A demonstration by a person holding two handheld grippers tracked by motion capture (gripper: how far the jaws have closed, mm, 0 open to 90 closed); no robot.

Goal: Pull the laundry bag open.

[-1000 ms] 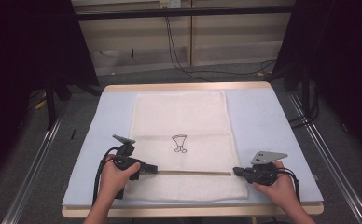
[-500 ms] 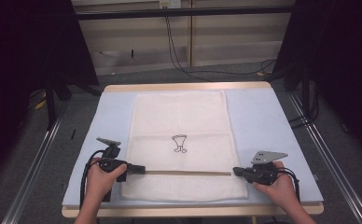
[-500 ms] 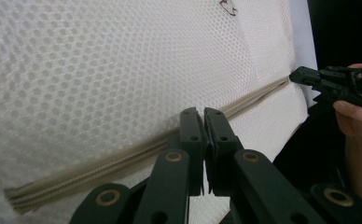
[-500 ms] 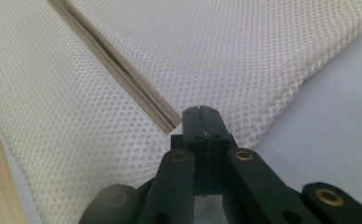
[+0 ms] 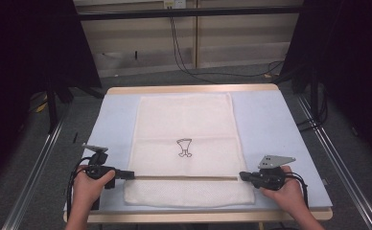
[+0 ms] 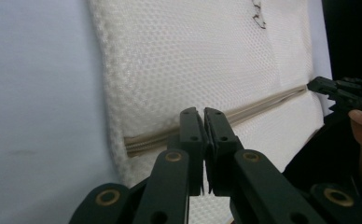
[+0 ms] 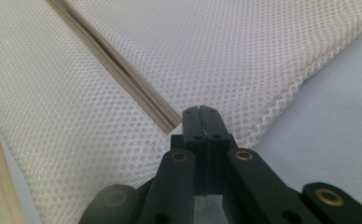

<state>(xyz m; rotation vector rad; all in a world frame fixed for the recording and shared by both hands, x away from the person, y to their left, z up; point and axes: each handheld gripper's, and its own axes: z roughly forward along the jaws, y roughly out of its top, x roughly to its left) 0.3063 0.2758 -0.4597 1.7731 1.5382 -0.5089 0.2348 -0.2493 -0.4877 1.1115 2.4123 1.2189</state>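
1. Clearly the job in hand is working the zipper of a white mesh bag, which lies flat in the middle of the pale blue table, its zipper running across it near the person's edge.
2. At one end of that zipper sits the left gripper, jaws pressed together. The left gripper view suggests it pinches something small at the zipper line, likely the slider, though the jaws hide it.
3. At the far end, the right gripper has its jaws closed at the zipper's tip; whether any fabric is caught between them I cannot tell.
4. Held so, one gripper probably anchors the bag while the other draws along the track, keeping the cloth taut.
5. Woven in a honeycomb net, the bag looks soft and limp, with a beige zipper tape and a small dark printed emblem.
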